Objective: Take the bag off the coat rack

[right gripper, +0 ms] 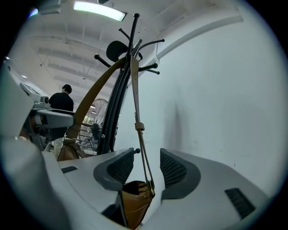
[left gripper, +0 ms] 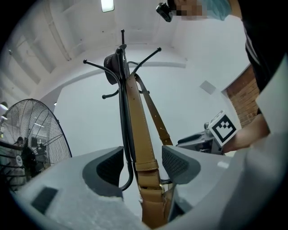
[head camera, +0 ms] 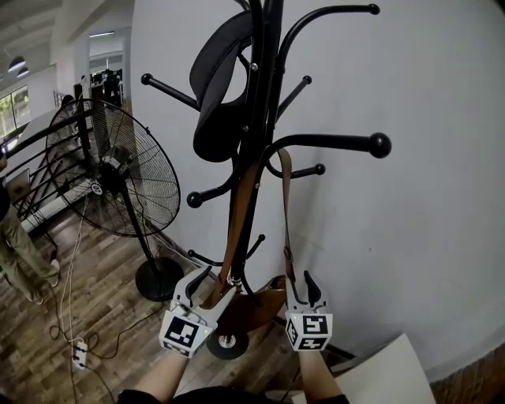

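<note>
Tan leather bag (head camera: 256,309) hangs low against the coat rack (head camera: 265,79) by its strap (head camera: 286,207), left hand-held gripper (left gripper: 141,164) and right hand-held gripper (right gripper: 147,166) both released, jaws apart around one strap side each.

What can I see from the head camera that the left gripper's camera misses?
Only the head view shows the wooden floor and the fan base. Only the left gripper view shows a ceiling light, a brick wall, and the left gripper up close, its jaws open either side of the bag strap. Both show the coat rack, that strap, the black cap and the floor fan.
</note>
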The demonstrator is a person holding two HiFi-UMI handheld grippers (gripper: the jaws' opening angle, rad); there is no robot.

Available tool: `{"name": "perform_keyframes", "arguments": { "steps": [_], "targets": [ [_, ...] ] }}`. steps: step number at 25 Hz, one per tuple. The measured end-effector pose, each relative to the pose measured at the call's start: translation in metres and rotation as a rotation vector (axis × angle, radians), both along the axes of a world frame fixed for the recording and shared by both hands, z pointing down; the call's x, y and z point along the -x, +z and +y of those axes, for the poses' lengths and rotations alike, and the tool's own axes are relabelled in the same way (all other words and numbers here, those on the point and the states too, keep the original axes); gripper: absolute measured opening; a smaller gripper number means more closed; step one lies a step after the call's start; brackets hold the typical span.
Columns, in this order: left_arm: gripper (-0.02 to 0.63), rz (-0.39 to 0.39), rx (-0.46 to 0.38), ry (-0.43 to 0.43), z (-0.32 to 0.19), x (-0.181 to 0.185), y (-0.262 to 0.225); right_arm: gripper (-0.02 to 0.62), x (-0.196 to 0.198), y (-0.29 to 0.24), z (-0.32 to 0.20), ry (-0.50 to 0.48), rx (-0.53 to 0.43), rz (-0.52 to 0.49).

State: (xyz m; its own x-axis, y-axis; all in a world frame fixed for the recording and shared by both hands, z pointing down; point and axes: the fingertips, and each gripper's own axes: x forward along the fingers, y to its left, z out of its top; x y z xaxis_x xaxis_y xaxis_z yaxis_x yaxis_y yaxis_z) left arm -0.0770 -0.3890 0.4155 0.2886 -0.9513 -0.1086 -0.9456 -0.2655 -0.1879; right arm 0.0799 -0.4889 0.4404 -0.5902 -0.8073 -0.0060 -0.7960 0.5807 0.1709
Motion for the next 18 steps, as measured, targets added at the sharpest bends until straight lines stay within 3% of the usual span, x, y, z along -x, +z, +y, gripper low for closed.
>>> {"name": "perform_keyframes", "arguments": {
  "steps": [7, 10, 18],
  "targets": [
    [0.264, -0.066, -0.057, -0.022, -0.016, -0.010, -0.007, 0.160, 0.016, 0.007, -0.027, -0.032, 0.008, 0.028],
    [0.262, -0.069, -0.034, -0.068, -0.017, -0.009, -0.006, 0.156, 0.020, 0.011, -0.033, -0.043, 0.016, 0.035],
    [0.191, -0.123, -0.058, -0.102, -0.019, -0.009, -0.007, 0.120, 0.022, 0.018, -0.036, -0.054, 0.017, 0.067]
  ]
}}
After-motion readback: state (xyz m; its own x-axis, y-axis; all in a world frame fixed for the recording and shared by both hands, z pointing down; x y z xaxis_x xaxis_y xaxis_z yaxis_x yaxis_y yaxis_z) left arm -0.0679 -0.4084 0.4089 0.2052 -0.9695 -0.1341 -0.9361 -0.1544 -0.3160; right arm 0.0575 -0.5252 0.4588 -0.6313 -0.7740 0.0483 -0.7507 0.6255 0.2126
